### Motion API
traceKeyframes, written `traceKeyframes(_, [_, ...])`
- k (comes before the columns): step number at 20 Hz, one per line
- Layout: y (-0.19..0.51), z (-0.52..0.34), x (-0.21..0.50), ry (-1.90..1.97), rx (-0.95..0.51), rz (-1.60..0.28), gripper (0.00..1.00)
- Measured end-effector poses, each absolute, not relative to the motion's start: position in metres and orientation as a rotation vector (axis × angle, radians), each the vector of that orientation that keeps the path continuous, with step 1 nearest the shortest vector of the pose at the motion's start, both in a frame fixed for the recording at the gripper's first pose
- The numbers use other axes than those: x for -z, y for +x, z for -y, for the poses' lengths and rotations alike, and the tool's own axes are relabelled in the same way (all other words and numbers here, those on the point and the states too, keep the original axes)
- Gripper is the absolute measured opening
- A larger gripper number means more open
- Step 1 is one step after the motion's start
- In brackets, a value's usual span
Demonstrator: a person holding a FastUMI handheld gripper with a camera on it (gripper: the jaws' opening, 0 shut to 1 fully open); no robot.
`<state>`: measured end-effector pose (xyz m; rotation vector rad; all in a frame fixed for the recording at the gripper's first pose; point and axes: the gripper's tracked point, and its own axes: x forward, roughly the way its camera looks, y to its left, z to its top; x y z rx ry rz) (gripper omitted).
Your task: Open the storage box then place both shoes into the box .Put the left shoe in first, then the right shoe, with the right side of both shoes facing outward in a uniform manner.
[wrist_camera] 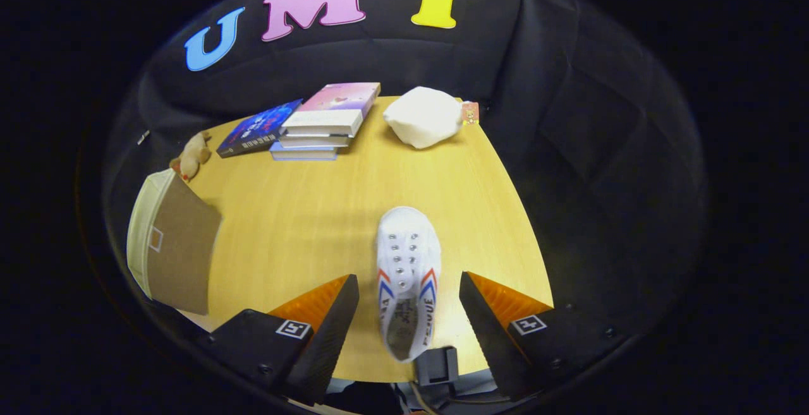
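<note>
I see one white sneaker [406,279] between my gripper's [409,285] spread fingers, untouched | one storage box [169,247] at desk's [303,213] left edge | four books [316,126] at far edge

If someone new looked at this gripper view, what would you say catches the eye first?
First, the white shoe with red and blue stripes, lying on the wooden table between the open gripper fingers, toe pointing away. Beyond it, at the table's far edge, sit a stack of books and a white pouch. Off to the left side is the storage box, beside a small plush toy.
</note>
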<state>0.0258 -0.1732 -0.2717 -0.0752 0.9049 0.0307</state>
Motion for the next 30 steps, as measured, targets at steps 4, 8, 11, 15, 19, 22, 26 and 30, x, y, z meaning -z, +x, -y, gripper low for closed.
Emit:
traceKeyframes(4, [0.025,0.205,0.310,-0.153,-0.008,-0.975,0.99])
traceKeyframes(8, [0.015,0.225,0.331,-0.140,0.008,-1.054,0.99])
traceKeyframes(11, [0.008,0.226,0.349,-0.101,-0.009,-1.118,0.98])
traceKeyframes(15, [0.013,0.213,0.355,0.005,-0.026,-1.138,0.91])
traceKeyframes(19, [0.011,0.197,0.354,0.128,-0.044,-1.144,0.47])
traceKeyframes(22, [0.010,0.198,0.354,0.141,-0.030,-1.152,0.32])
traceKeyframes(26, [0.011,0.203,0.352,0.172,-0.009,-1.145,0.12])
traceKeyframes(30, [0.005,0.190,0.342,0.231,-0.012,-1.174,0.07])
